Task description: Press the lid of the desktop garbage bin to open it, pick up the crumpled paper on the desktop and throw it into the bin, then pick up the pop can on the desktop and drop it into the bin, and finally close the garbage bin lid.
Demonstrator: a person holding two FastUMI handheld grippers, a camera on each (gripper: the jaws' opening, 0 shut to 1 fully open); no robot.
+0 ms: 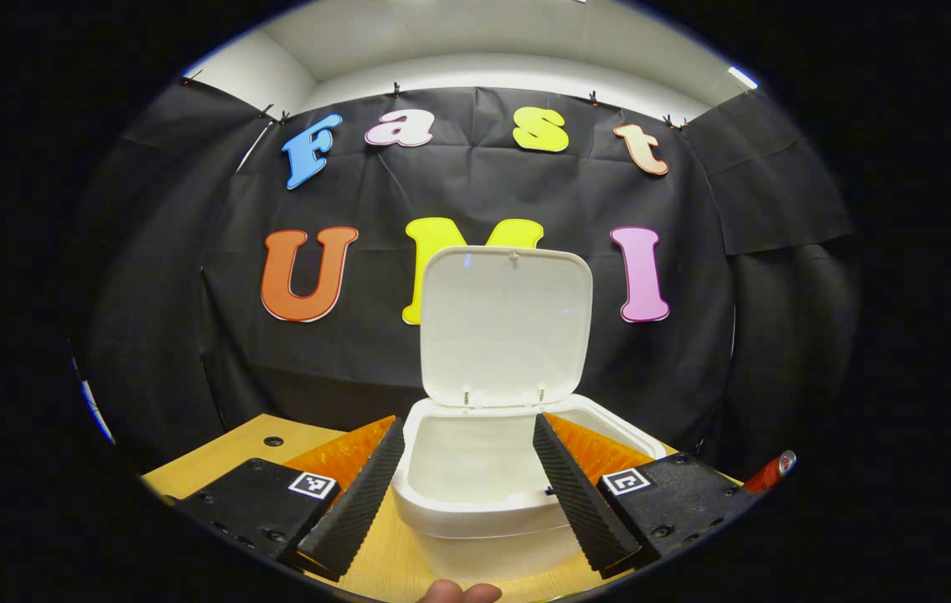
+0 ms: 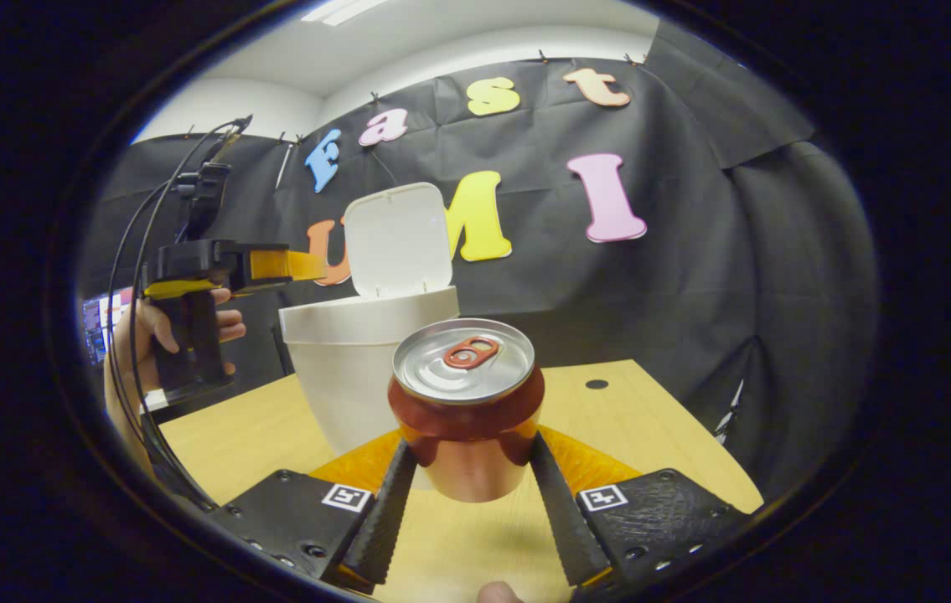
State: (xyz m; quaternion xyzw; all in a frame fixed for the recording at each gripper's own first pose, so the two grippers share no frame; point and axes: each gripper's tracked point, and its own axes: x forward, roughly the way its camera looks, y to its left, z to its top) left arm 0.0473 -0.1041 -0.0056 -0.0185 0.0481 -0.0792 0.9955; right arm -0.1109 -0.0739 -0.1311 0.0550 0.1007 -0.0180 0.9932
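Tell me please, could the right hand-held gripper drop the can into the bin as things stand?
Probably yes: the right hand-held gripper holds the can upright, and the bin behind it stands with its lid raised.

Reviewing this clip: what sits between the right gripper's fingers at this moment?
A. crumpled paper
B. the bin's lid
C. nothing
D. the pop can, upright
D: in the right gripper view, the pop can stands upright with the right gripper pressing its sides, in front of the garbage bin whose lid is raised.
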